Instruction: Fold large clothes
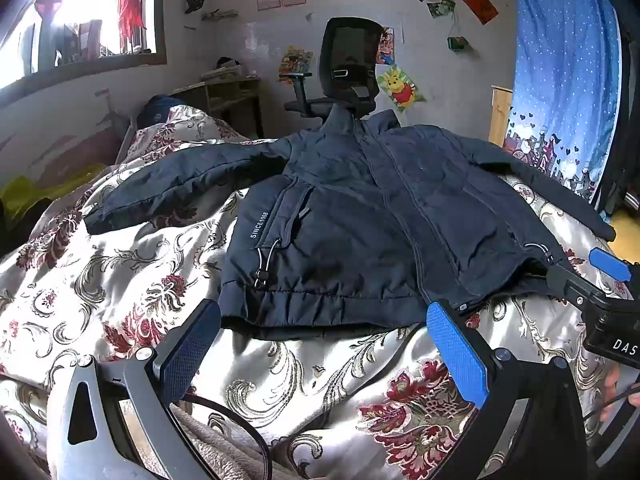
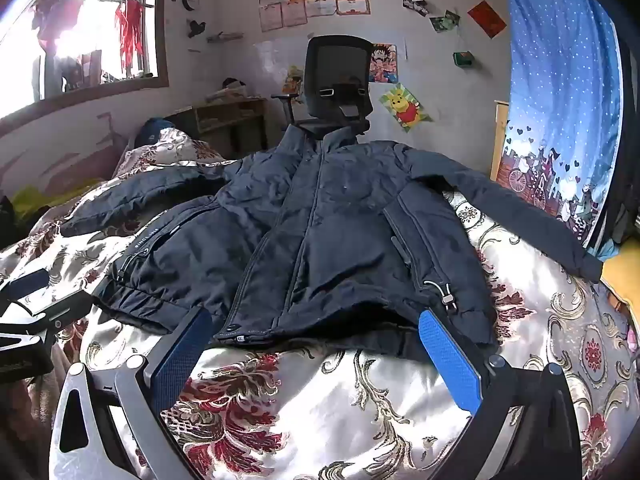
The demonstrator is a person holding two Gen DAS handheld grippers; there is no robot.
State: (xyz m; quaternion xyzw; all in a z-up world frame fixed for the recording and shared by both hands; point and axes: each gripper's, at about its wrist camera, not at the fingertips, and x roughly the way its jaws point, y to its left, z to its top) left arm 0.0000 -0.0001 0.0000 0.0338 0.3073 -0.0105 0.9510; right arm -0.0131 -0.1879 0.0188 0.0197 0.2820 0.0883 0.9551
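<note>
A dark navy padded jacket (image 1: 352, 216) lies spread front-up on a floral quilt (image 1: 288, 384), sleeves out to both sides, collar at the far end. It also shows in the right wrist view (image 2: 328, 240). My left gripper (image 1: 322, 324) is open and empty, its blue pads at the jacket's hem, left of the zip. My right gripper (image 2: 314, 332) is open and empty at the hem on the right half. The right gripper also shows at the right edge of the left wrist view (image 1: 580, 276). The left gripper shows at the left edge of the right wrist view (image 2: 28, 292).
A black office chair (image 1: 348, 68) stands beyond the bed, a wooden desk (image 1: 228, 100) to its left. A blue starry curtain (image 1: 568, 80) hangs on the right. A window (image 1: 80, 20) is at the upper left. Yellow-green cloth (image 1: 36, 192) lies at the bed's left.
</note>
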